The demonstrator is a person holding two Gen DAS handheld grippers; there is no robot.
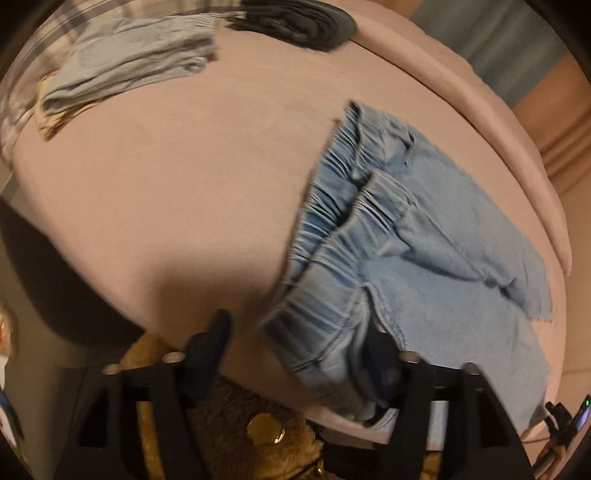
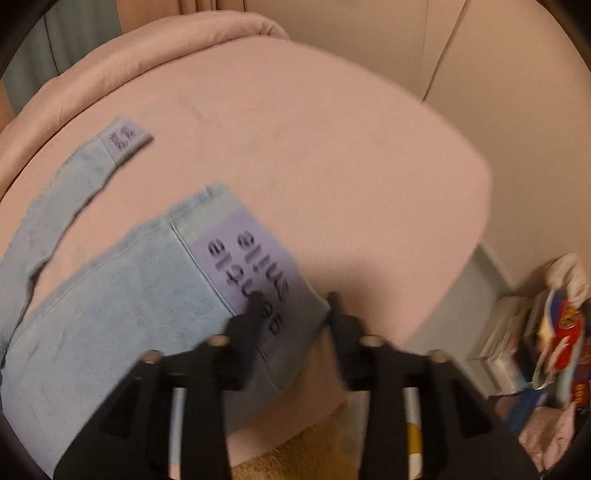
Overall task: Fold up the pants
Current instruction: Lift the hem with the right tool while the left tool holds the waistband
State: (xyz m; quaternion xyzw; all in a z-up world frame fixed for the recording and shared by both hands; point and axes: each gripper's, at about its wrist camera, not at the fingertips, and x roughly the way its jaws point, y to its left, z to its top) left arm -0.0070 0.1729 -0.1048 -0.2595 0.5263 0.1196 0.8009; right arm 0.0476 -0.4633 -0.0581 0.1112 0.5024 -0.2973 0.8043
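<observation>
pants: light blue denim pants [image 1: 417, 236] lie spread on a pink bed [image 1: 166, 192]; the gathered waistband [image 1: 332, 229] shows in the left wrist view, both legs in the right wrist view
left gripper: left gripper [image 1: 299, 332] has its fingers wide apart at the near end of the waistband; one finger lies on the denim, the other on bare bed; nothing is pinched between them
right gripper: right gripper [image 2: 295, 306] has its fingers apart across the near corner of the near leg's hem; one tip lies on the lilac cuff [image 2: 251, 269], the other just off the cloth edge; whether the corner is gripped I cannot tell
cuffs: the near cuff bears dark lettering; the far leg [image 2: 59, 192] ends in a smaller lilac cuff, and a strip of bare bed parts the legs
containers: none shows
edges: the waistband end and the near hem both lie close to the bed's near edge
open room: wide bare bed left of the waistband and beyond the hems
elsewhere: folded clothes [image 1: 125, 62] and a dark garment [image 1: 299, 22] at the bed's far side, well apart from the pants; a stack of books [image 2: 517, 332] on the floor near the wall
</observation>
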